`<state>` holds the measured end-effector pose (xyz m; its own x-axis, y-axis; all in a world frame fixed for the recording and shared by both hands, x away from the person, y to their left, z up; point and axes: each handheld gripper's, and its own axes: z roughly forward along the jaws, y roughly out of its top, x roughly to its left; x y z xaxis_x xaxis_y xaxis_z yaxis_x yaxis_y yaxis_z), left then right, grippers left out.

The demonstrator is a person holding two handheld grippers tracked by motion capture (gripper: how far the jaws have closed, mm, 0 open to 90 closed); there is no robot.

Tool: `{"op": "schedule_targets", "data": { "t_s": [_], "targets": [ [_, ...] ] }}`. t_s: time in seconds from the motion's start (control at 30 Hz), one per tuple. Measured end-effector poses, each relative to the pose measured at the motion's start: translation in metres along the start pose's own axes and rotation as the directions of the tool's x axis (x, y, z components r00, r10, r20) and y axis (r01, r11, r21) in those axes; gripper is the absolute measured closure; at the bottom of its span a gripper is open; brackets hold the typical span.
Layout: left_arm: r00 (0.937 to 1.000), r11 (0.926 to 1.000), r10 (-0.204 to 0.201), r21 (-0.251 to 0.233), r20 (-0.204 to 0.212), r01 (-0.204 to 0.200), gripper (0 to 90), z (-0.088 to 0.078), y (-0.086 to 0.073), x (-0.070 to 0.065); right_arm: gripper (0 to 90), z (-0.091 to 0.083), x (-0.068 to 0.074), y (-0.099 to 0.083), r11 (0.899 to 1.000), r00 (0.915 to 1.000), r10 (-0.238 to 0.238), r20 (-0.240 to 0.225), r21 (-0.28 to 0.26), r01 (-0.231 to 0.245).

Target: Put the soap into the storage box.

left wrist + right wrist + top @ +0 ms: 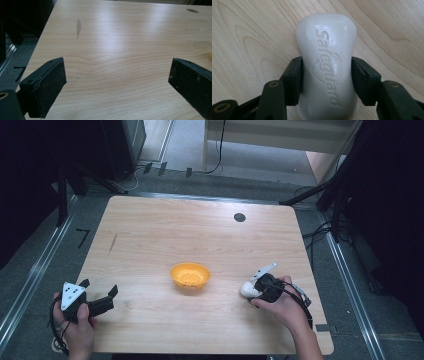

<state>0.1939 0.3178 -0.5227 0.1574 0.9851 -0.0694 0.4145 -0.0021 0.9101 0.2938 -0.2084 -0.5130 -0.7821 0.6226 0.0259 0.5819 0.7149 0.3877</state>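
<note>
A pale wood-grain tabletop with rounded corners stands on grey floor, a dark round grommet near its far edge and a faint grey smear ahead of the left jaws. Metal rails run along both sides. Black cables trail over the floor beyond, under a light wooden panel, with dark stands around.

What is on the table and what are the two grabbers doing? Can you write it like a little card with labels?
table: light wood, with a dark round spot near the far edge
bowl: orange, in the middle, with small holes in its bottom
soap: white bar stamped Safeguard, right of the bowl
right gripper: shut on the soap's narrow waist
left gripper: jaws wide apart, nothing between them, near the table's left front corner
</note>
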Motion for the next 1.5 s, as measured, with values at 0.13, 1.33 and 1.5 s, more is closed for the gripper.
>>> {"op": "schedule_targets", "data": {
  "t_s": [0.13,1.33,1.5],
  "targets": [
    [1.0,1.0,0.0,0.0,0.0,0.0,1.7,0.0,0.0,0.0,48.3,0.0,-0.001,0.0,1.0,1.0,-0.007,-0.006,-0.006,0.007],
    [1.0,1.0,-0.002,0.006,0.004,0.002,1.7,0.001,0.0,0.0,50.6,-0.019,-0.003,0.029,0.991,0.9914,-0.13,-0.01,-0.009,0.13],
    [1.0,1.0,-0.001,0.006,0.005,0.001,1.7,0.0,0.0,0.0,50.5,-0.02,-0.003,0.036,0.989,0.9891,-0.146,-0.019,-0.028,0.146]
  ]
}}
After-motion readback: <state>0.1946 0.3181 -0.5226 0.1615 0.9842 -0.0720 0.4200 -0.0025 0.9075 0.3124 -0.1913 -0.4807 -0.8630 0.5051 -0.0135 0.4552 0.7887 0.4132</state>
